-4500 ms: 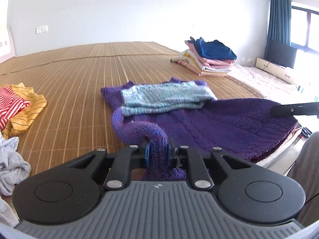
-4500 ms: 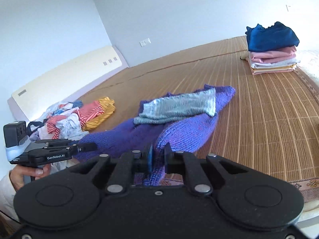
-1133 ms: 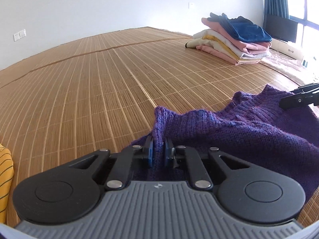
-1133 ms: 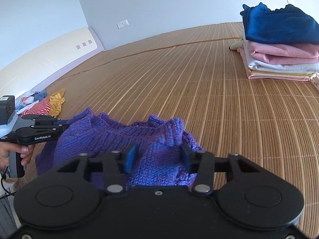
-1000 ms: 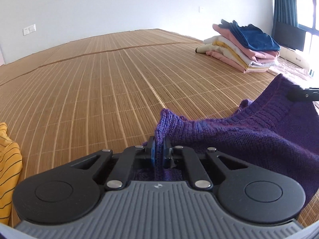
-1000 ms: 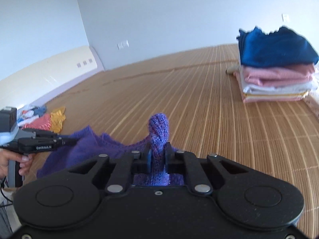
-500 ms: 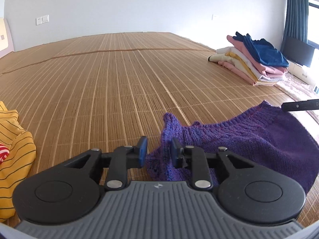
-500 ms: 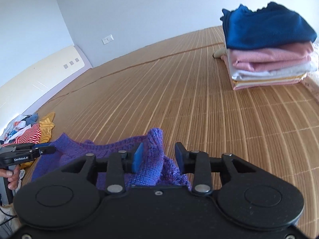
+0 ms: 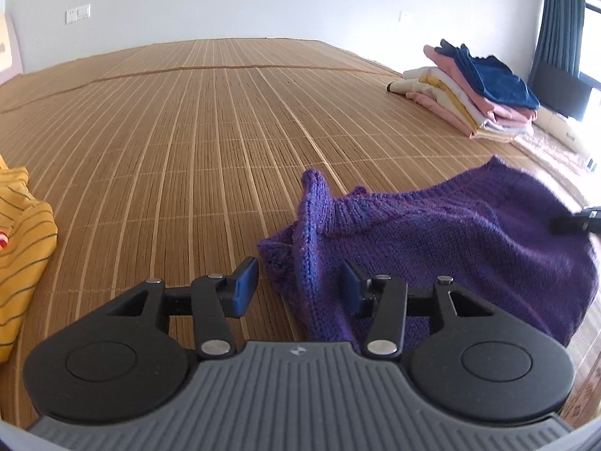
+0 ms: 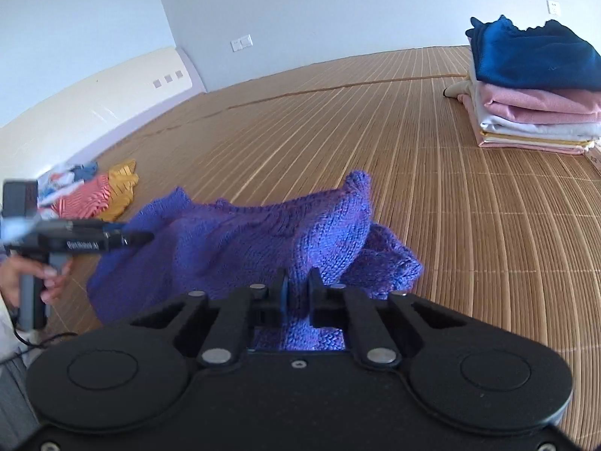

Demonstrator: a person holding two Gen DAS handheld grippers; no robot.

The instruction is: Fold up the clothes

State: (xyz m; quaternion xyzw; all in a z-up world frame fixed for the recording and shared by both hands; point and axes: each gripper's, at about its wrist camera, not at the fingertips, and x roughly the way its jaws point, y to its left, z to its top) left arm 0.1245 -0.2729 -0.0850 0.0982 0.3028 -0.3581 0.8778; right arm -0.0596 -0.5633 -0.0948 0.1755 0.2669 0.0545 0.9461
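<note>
Chunky-knit purple sweater (image 10: 270, 240) — bunched, ribbed.

Both wrist cams low, fwd; share purple sweater (image 9: 450, 233)

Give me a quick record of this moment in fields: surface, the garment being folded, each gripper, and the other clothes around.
surface: bamboo mat
garment: purple sweater, bunched on the mat
left gripper: jaws open, sweater edge between them, not clamped
right gripper: jaws shut on the sweater
folded stack: far right, blue garment on top, pink and white below
unfolded pile: far left, striped yellow and red pieces
</note>
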